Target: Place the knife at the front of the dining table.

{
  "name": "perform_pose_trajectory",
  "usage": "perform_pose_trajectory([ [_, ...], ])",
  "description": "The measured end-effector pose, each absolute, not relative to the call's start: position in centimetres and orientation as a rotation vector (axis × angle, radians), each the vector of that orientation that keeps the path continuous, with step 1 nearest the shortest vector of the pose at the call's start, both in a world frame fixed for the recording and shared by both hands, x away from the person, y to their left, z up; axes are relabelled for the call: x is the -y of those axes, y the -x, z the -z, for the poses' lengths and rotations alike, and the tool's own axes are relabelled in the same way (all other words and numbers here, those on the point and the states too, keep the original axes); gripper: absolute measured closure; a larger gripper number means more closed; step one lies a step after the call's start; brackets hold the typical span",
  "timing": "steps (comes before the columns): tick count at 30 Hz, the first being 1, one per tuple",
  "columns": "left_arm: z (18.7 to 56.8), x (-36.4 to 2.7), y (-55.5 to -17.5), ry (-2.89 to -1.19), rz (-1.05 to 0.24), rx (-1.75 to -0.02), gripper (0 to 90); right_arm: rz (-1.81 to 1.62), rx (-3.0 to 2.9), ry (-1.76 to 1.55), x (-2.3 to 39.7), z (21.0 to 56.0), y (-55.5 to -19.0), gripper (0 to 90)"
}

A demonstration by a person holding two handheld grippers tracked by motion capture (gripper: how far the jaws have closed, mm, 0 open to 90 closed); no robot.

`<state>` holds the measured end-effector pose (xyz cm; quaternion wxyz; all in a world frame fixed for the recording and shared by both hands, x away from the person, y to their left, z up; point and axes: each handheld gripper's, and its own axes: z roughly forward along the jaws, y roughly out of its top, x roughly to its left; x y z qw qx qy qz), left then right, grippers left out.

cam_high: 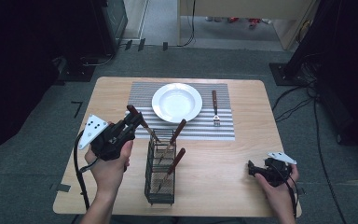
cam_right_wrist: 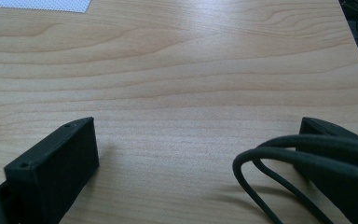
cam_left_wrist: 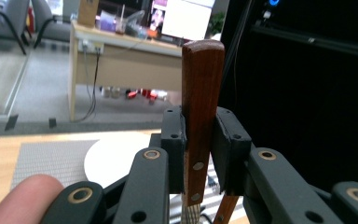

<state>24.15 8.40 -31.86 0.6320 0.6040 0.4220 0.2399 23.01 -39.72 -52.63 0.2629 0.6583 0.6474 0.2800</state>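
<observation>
The left gripper (cam_high: 131, 122) pinches the wooden handle of a knife (cam_left_wrist: 200, 116), lifted aslant over the wire cutlery basket (cam_high: 160, 186), its blade end still inside the rim. The left gripper view shows the pads clamped on the riveted handle. Two more wood-handled utensils (cam_high: 177, 135) stand in the basket. The right gripper (cam_high: 254, 168) rests on the table (cam_right_wrist: 177, 70), jaws spread and empty. A white plate (cam_high: 176, 102) and fork (cam_high: 215, 108) lie on the striped placemat (cam_high: 223, 130).
</observation>
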Motion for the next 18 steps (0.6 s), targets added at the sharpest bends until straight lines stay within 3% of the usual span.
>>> perform_pose_trajectory([
  [11,29.4,-10.3,-22.7,-1.265,-0.662,-0.922,76.8,-0.759,-1.75,-1.779,39.7,52.6,-23.0,0.0],
  [18,30.2,-11.2,-23.8,-1.282,-0.75,-0.958,76.7,-0.758,-1.751,-1.779,39.7,52.6,-23.0,0.0],
])
